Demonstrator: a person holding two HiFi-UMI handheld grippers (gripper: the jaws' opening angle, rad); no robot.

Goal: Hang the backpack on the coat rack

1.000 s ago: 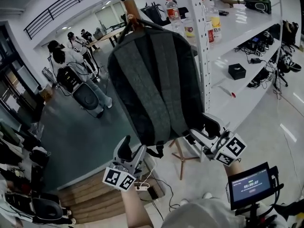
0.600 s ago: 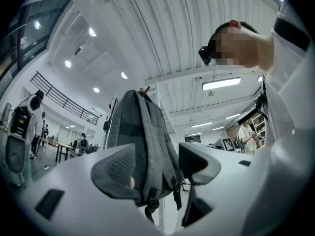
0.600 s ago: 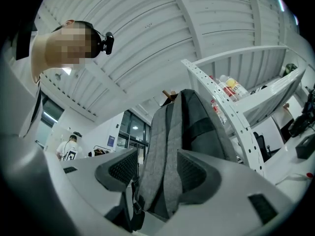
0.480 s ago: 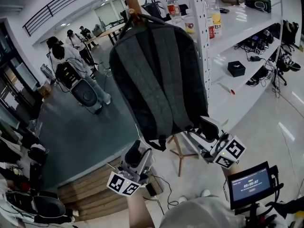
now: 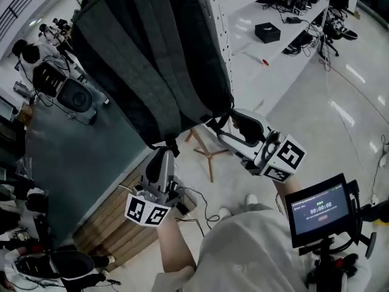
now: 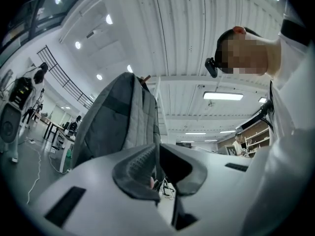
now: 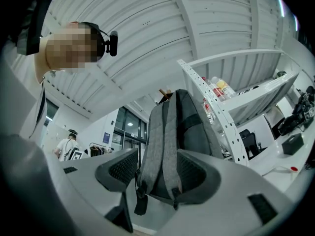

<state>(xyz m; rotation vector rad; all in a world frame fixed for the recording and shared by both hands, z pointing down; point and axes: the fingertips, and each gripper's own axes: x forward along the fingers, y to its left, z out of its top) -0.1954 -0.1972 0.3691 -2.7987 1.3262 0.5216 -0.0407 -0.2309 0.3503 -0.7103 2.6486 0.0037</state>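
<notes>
The backpack (image 5: 152,59) hangs full length with its straps facing the person. In the right gripper view its top sits over a wooden peg of the coat rack (image 7: 165,93), so the hanging looks done. What seems left is to let it settle and draw both tools away.

The left hand-held gripper (image 5: 163,157) points up at the bag's lower left corner with its jaws drawn together. Nothing is clearly pinched between them. The right hand-held gripper (image 5: 228,129) is at the lower right corner with its jaws spread. The straps show beyond the gap, not clamped.

Room is tight on the right, where the white shelving (image 5: 267,72) stands just beside the bag. The rack's legs (image 5: 206,154) splay out below, with cables (image 5: 203,208) on the floor near them. Down and back toward the person looks the freest way out.
</notes>
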